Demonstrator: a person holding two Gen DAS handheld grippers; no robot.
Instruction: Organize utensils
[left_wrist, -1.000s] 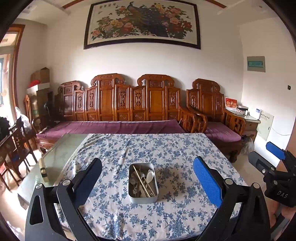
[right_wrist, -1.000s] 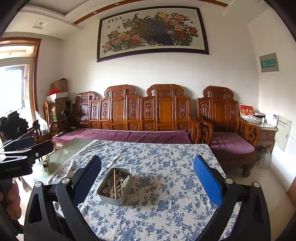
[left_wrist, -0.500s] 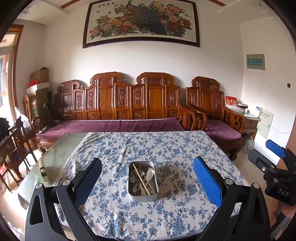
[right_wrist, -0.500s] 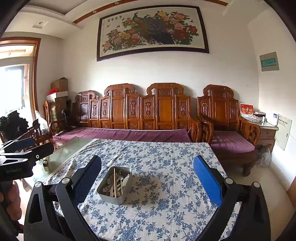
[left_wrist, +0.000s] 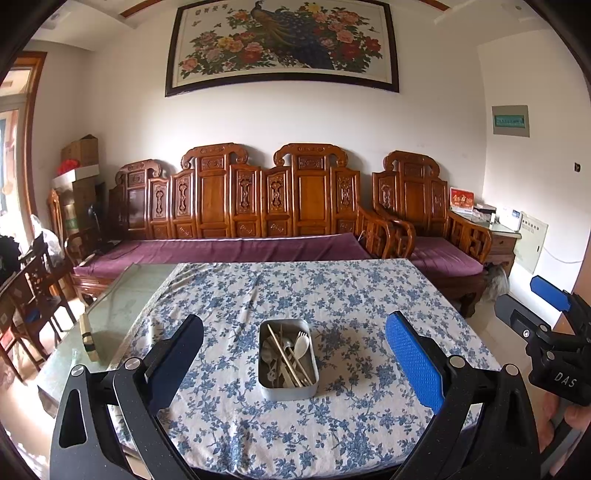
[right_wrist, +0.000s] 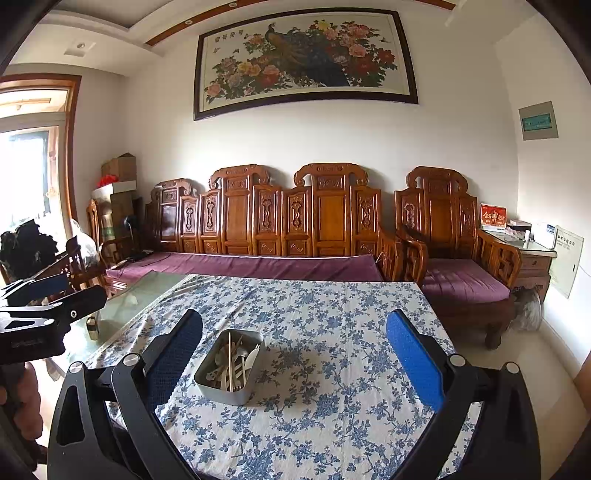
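Both wide-open grippers, left gripper (left_wrist: 293, 354) and right gripper (right_wrist: 293, 352), are edging backward; rectangular metal utensil tin (left_wrist: 288, 359) is pointing lengthwise toward the carved wooden bench (left_wrist: 258, 199), sitting on blue-floral tablecloth (left_wrist: 332, 295)

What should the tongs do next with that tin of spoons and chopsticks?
Probably lower the left tongs toward the tin and pick one utensil, perhaps the white spoon. Both tongs are open and empty, above the table, and the tin sits centred between the left ones.

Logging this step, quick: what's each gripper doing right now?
Left gripper: open, holding nothing.
Right gripper: open, holding nothing.
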